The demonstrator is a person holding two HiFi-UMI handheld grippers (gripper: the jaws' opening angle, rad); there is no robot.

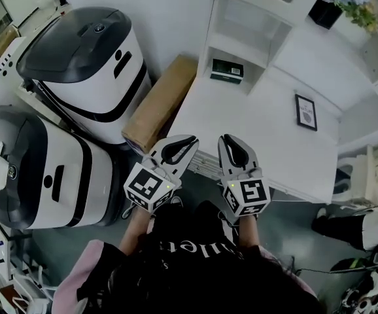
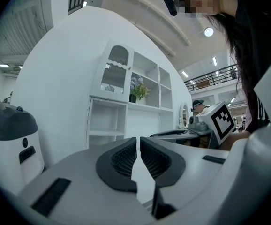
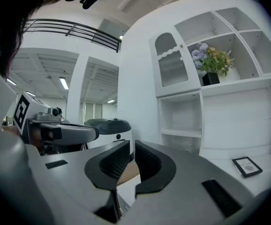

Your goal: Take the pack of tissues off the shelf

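At the far left stand two white machines (image 1: 78, 64) with dark lids, and a long cardboard box (image 1: 159, 100) leans between them and the white shelf unit (image 1: 261, 133).

The left gripper (image 1: 188, 142) hangs in front of the person's chest, near the low front edge of the unit. In the left gripper view its jaws (image 2: 138, 142) stand together, with only a thin slit between the ribbed pads and nothing in them. Just beside it, the right gripper (image 1: 228, 140) is held the same way. The right gripper view shows its jaws (image 3: 132, 146) likewise closed and empty, pointing toward the unit.

The pack of tissues (image 1: 227, 69), a small dark green packet, lies farther back in the open compartment at the unit's left end, seemingly on its lower level. It is well apart from both grippers. To the right a framed picture (image 1: 305, 112) lies on the white top, and a flower pot (image 1: 325, 10) stands in a far compartment.

My reading is that the task is at its opening step: the approach, with no reach begun. The next move calls for one gripper, probably the right since it lines up with the compartment, to spread its jaws wide enough for the packet. It then has to travel forward across the top, enter the compartment under the shelf board and close on the pack's sides before drawing it out toward the person.
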